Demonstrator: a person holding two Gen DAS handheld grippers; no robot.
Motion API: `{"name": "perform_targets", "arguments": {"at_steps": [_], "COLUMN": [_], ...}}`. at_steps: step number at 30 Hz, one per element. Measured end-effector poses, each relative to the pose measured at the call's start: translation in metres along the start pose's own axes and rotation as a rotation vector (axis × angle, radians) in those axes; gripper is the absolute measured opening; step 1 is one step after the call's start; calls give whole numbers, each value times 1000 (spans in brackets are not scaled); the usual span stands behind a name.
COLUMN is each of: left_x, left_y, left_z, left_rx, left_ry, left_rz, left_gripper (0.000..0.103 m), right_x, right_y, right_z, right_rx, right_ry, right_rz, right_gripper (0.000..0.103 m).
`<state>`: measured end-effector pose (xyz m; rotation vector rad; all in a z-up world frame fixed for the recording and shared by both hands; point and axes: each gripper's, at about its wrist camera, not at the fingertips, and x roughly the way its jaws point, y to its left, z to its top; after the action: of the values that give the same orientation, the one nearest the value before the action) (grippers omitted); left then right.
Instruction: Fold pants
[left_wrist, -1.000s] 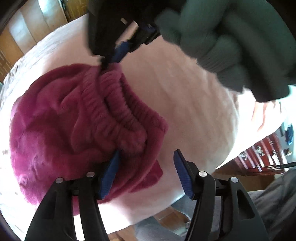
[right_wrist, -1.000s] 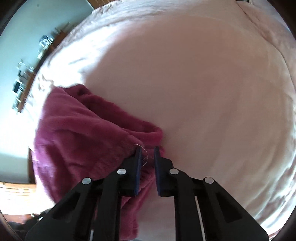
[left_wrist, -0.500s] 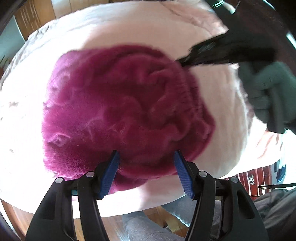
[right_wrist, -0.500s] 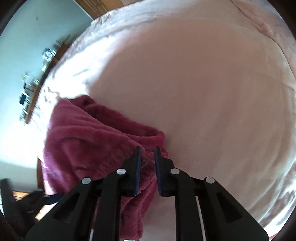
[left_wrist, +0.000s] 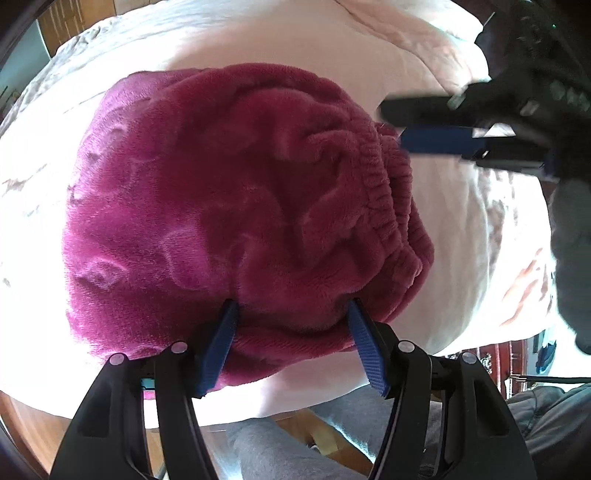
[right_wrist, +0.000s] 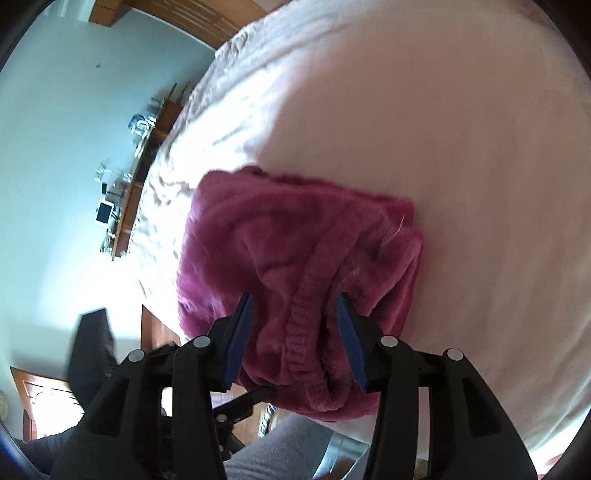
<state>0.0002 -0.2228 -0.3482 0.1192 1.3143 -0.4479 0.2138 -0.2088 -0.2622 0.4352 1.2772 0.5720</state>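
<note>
The magenta pants (left_wrist: 236, 206) lie bunched on the pale bed (left_wrist: 443, 206). Above them the left gripper (left_wrist: 291, 314) gapes empty, while the right gripper (right_wrist: 295, 306) is opening over the waistband (right_wrist: 303, 332).

One pair of magenta fleece pants (left_wrist: 229, 206) is counted, bunched on one pale pink bedspread (left_wrist: 436, 66). Two grippers are seen — the left gripper (left_wrist: 291, 314) and the right gripper (right_wrist: 295, 306) — and four blue pads (left_wrist: 218, 347) are counted in all, two on each. One grey-gloved hand (left_wrist: 572, 251) is counted at the edge of the left wrist view, and one wooden shelf (right_wrist: 133, 195) on the wall.
</note>
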Motion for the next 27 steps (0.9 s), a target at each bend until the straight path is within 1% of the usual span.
{"name": "perform_targets", "arguments": {"at_steps": [4, 6, 7, 8, 10, 11, 13, 18, 23, 27], "left_x": [-10, -16, -18, -21, -27, -31, -38, -52, -47, -26], "left_y": [2, 6, 8, 12, 21, 26, 37, 60, 86, 99], "left_z": [-1, 0, 2, 4, 8, 12, 21, 57, 107, 132], "left_rx": [10, 7, 3, -3, -14, -19, -21, -15, 0, 27], "left_ry": [-3, -7, -6, -7, -16, -24, -39, -89, -117, -86], "left_rz": [11, 9, 1, -9, -17, -20, -18, -22, -2, 7], "left_gripper": [62, 62, 62, 62, 62, 62, 62, 62, 62, 62], "right_x": [14, 23, 27, 31, 32, 31, 26, 7, 31, 44], "right_y": [6, 10, 11, 12, 10, 8, 5, -4, -11, -4], "right_z": [-4, -8, -9, -11, -15, -16, -20, -38, -50, -56], "right_rx": [-15, -36, -41, -47, -43, -41, -38, 2, 78, 99], "right_ry": [27, 53, 59, 67, 62, 57, 41, 13, 2, -20], "right_rz": [2, -21, -34, -60, -95, -106, -126, -198, -307, -375], "right_gripper": [48, 46, 40, 27, 19, 12, 11, 10, 10, 10]}}
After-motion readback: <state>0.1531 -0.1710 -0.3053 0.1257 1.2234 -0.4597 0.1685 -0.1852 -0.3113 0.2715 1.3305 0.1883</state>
